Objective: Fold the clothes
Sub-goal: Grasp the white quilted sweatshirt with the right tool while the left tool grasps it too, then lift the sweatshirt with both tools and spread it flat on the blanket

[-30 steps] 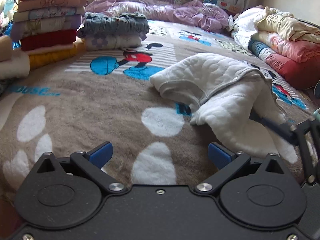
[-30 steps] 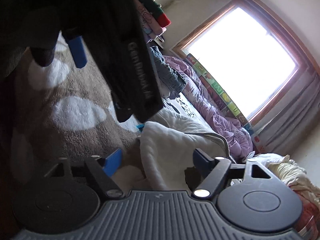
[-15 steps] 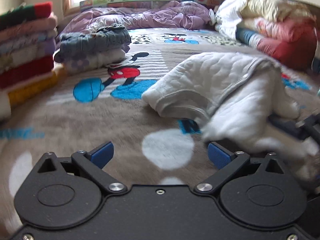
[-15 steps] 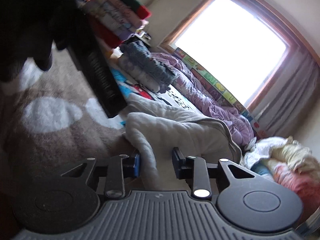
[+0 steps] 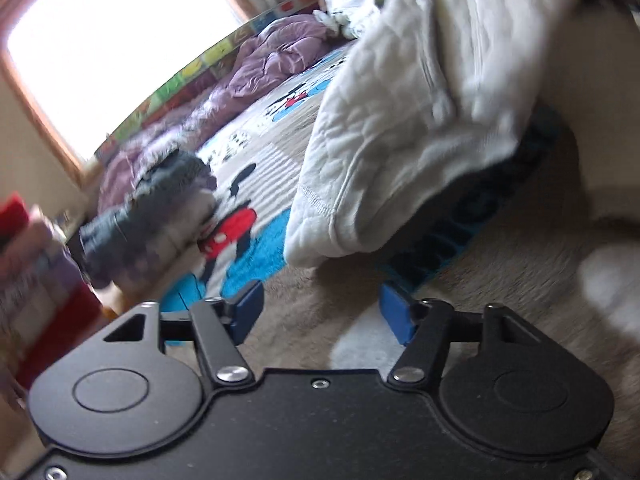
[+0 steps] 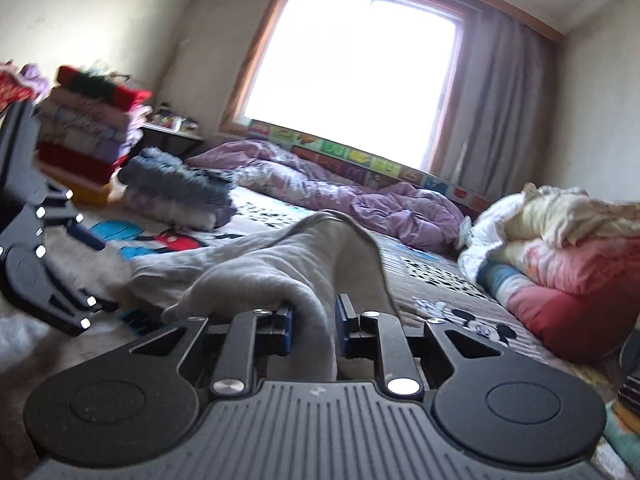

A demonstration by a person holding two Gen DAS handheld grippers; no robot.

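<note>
Bright window light (image 6: 352, 68) falls across the bed (image 6: 436, 280), whose brown cartoon blanket (image 5: 500, 280) carries everything; half a second ago the white quilted garment (image 5: 420, 92) lay slumped on the blanket, and it has since been lifted, its hem hanging clear at the middle right of the left wrist view; the left gripper (image 5: 320, 310) has tilted and keeps its blue fingers (image 5: 248, 308) spread over bare blanket, touching no cloth; the right gripper (image 6: 313, 330) still pinches a fold of the garment (image 6: 288, 264) between its nearly closed fingers (image 6: 285, 330); far left, a stack of folded clothes (image 6: 88, 136) stands beside folded jeans (image 6: 180, 184); a purple duvet (image 6: 360, 204) lies far, under the window; a heap of unfolded laundry (image 6: 560, 232) sits right
</note>
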